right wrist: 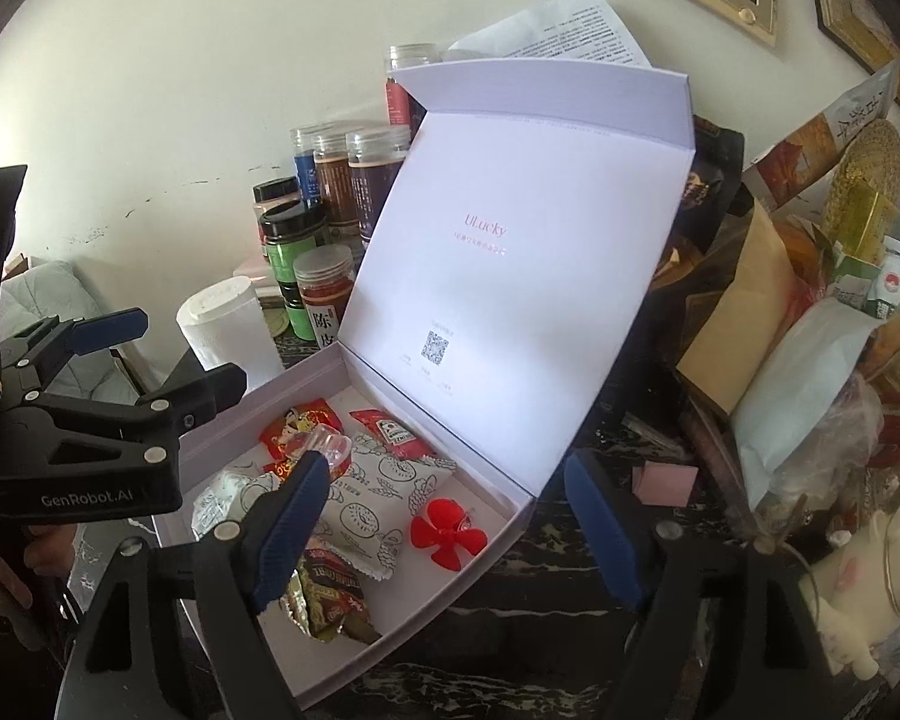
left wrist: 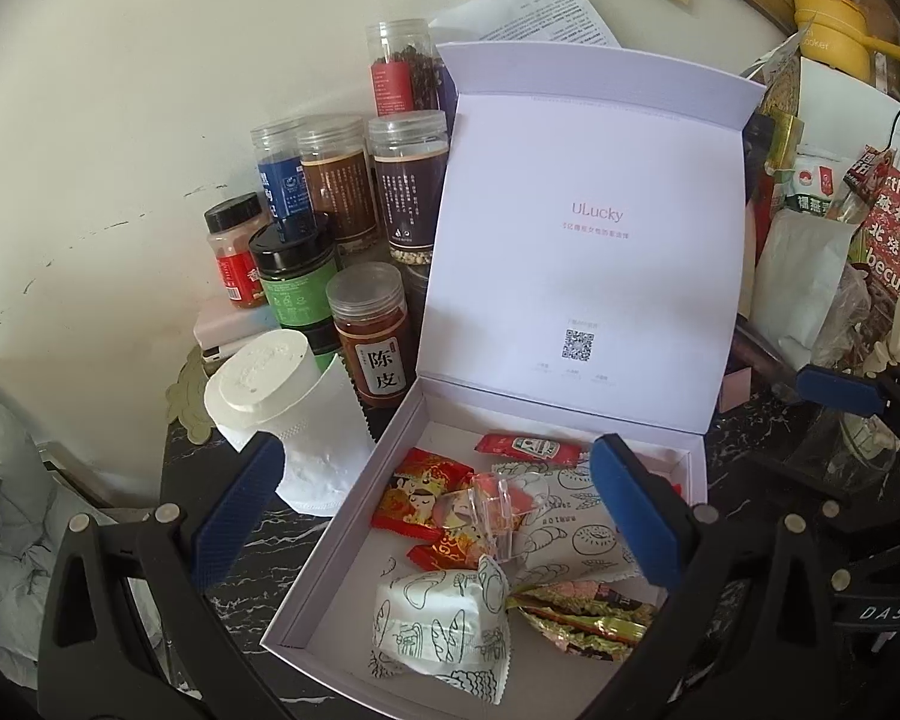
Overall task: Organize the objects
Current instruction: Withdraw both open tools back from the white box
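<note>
The white gift box (right wrist: 354,648) lies open on the dark marble table (right wrist: 510,618), lid upright, holding snack packets (right wrist: 384,504), a red propeller (right wrist: 447,534) and a clear plastic piece (left wrist: 498,510). The left gripper (left wrist: 444,510) and right gripper (right wrist: 450,534) hang above it, jaws wide and empty. The lid hides part of the spice jars (left wrist: 342,180) at far left; the bags at right are cut off.

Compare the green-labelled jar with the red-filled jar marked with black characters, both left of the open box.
The green-labelled jar has a black lid; the red-filled jar has a clear one. The green-labelled jar's label wraps most of its body, while the red-filled jar carries a small white tag with black characters below visible reddish contents. The green-labelled jar stands further back, the red-filled jar nearer the box. Both stand upright and capped.
</note>
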Action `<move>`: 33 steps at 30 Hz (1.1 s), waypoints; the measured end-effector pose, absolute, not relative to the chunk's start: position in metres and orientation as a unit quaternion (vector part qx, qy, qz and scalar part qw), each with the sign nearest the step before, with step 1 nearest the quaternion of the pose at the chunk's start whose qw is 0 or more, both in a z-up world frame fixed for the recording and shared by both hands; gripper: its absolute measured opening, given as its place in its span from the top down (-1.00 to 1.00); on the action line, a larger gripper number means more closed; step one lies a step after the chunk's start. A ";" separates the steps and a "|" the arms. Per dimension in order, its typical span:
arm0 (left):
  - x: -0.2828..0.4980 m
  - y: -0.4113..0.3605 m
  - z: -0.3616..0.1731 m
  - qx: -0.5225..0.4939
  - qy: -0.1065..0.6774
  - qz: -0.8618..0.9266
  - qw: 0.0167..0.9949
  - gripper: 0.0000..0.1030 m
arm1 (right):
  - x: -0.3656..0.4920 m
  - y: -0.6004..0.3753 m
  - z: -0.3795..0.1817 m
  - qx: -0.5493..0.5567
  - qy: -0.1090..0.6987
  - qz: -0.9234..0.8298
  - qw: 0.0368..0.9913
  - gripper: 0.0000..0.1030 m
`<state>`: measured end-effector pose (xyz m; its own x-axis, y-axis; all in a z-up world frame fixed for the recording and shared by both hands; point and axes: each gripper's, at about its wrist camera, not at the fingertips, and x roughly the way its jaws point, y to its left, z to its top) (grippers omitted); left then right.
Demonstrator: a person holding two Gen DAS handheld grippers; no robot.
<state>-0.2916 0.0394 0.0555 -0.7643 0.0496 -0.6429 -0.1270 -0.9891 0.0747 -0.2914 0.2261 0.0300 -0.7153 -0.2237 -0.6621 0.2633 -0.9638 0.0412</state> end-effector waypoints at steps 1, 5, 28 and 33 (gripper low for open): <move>-0.287 0.039 0.059 -0.338 0.056 0.938 0.047 -0.98 | -0.287 0.226 0.034 0.351 0.029 -0.927 0.130 -0.60; -0.268 0.040 0.074 -0.329 0.056 0.942 0.043 -0.98 | -0.268 0.226 0.049 0.340 0.034 -0.931 0.130 -0.61; -0.148 0.043 0.124 -0.295 0.056 0.953 0.045 -0.98 | -0.143 0.229 0.099 0.293 0.041 -0.946 0.130 -0.61; -0.124 0.048 0.123 -0.294 0.061 0.953 0.043 -0.98 | -0.118 0.234 0.097 0.291 0.040 -0.948 0.126 -0.61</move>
<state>-0.1242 0.0481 0.1229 -0.8234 0.0465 -0.5656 -0.1181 -0.9889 0.0905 -0.1178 0.2336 0.0974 -0.7990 -0.2151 -0.5616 0.2620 -0.9651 -0.0032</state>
